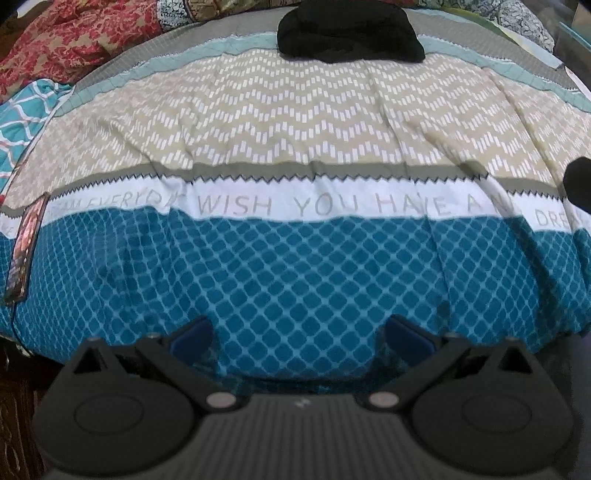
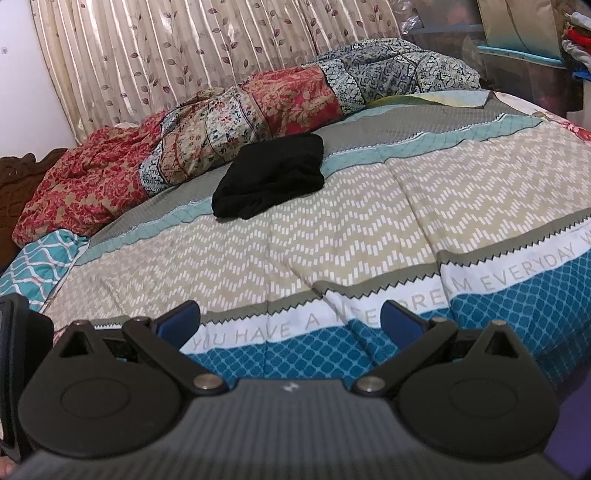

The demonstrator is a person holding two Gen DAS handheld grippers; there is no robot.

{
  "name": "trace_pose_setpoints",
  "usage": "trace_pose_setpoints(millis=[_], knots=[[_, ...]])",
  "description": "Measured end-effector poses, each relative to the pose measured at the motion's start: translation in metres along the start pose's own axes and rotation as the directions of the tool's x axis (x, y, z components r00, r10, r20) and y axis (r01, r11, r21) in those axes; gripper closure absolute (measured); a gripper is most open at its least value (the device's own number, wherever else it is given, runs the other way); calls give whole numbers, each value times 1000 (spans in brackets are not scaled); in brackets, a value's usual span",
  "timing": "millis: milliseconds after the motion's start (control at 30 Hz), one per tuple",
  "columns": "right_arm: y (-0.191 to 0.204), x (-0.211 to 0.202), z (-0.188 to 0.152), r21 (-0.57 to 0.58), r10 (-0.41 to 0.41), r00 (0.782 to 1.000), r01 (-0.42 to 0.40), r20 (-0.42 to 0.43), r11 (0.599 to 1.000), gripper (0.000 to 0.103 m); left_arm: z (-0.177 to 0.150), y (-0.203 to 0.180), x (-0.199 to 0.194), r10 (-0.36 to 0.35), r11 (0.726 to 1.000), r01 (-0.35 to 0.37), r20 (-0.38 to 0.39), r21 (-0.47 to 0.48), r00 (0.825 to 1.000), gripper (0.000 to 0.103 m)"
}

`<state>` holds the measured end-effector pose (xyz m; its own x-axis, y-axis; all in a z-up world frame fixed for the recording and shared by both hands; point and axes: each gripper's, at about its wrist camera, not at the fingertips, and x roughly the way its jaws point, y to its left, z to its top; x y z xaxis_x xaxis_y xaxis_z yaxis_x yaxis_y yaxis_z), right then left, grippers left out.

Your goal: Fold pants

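Note:
Black pants (image 1: 349, 31) lie folded into a compact bundle at the far side of the bed; in the right wrist view the pants (image 2: 271, 173) rest on the grey and teal bands of the bedspread. My left gripper (image 1: 297, 332) is open over the blue lattice band near the bed's front edge, with nothing between its blue fingers (image 1: 194, 334). My right gripper (image 2: 290, 319) is also open and empty, above the white lettered band, far from the pants. The right gripper's dark edge shows at the right of the left wrist view.
A patterned bedspread (image 1: 295, 122) covers the bed. Crumpled red and floral bedding (image 2: 207, 125) is piled along the far side before a leaf-print curtain (image 2: 184, 48). A dark flat object (image 1: 22, 254) lies at the bed's left edge. Shelves with storage stand at the right (image 2: 535, 55).

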<state>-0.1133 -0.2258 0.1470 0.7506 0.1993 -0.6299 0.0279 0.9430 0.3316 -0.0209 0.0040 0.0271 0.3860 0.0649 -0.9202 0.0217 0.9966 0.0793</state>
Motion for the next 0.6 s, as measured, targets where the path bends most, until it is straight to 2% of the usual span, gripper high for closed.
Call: trace_pose_setpoints(millis=[300, 600], knots=[[-1, 3, 19, 5, 6, 999, -6, 42, 1000, 0, 31, -6, -8, 15, 1000, -16, 40, 6, 999, 0], [-6, 11, 29, 21, 7, 999, -8, 47, 1000, 0, 47, -12, -3, 18, 1000, -18, 21, 5, 1000, 0]])
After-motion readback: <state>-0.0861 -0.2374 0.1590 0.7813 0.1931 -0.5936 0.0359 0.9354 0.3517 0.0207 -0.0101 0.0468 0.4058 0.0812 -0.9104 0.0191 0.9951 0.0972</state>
